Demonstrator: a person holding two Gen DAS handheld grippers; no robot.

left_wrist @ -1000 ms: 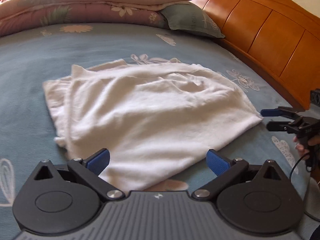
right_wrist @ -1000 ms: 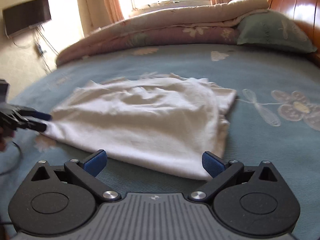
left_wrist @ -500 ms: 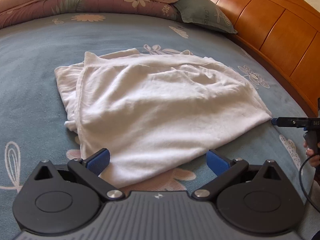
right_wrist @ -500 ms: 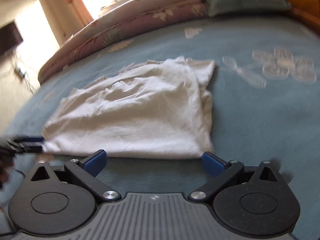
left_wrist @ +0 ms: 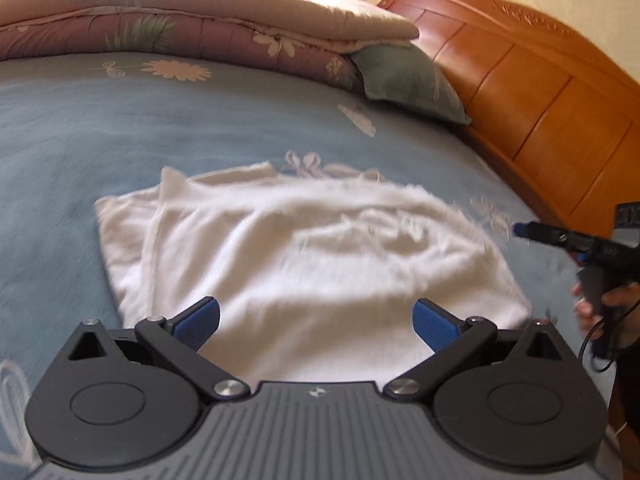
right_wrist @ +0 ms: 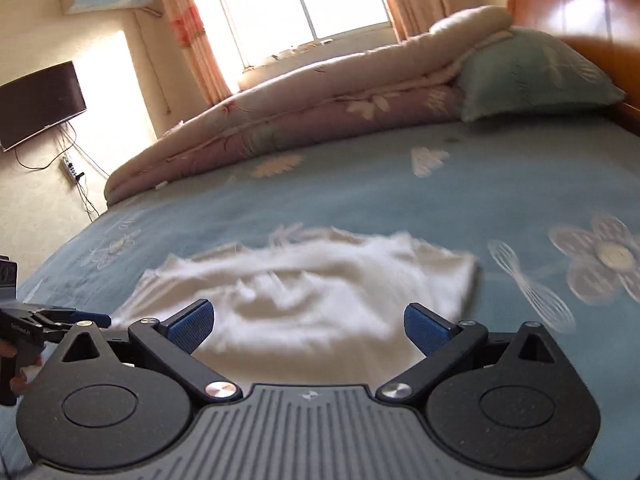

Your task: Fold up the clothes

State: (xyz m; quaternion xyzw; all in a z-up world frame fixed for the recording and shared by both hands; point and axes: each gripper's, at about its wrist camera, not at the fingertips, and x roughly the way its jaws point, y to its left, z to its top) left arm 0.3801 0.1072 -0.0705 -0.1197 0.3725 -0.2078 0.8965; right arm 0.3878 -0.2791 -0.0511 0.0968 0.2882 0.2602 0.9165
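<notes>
- The left gripper (left_wrist: 316, 320) has its blue-padded fingers (left_wrist: 198, 318) spread wide apart, with nothing between them.
- The right gripper (right_wrist: 310, 320) likewise has its fingers (right_wrist: 426, 326) spread wide apart and empty.
- The white garment (left_wrist: 312, 252) lies partly folded on the blue flowered bed sheet (left_wrist: 120, 128); it is blurred in both views.
- In the left wrist view the garment fills the space between and just ahead of the left fingers, its near edge passing under them.
- A doubled layer with a folded edge shows beyond the left-hand finger, towards the far left of the cloth.
- In the right wrist view the garment (right_wrist: 304, 284) sits between and ahead of the right fingers, and its right edge ends just beyond the right-hand finger.
- From the left wrist view, the right gripper (left_wrist: 532, 232) appears out past the right-hand finger, beside the garment's right edge and seemingly apart from it, held by a hand (left_wrist: 612, 304).
- From the right wrist view, the left gripper (right_wrist: 86, 318) shows beyond the left-hand finger, at the garment's left edge.
- Well ahead of both pairs of fingers lie a folded quilt (left_wrist: 200, 20) and a green pillow (left_wrist: 408, 80), by the wooden headboard (left_wrist: 540, 92).
</notes>
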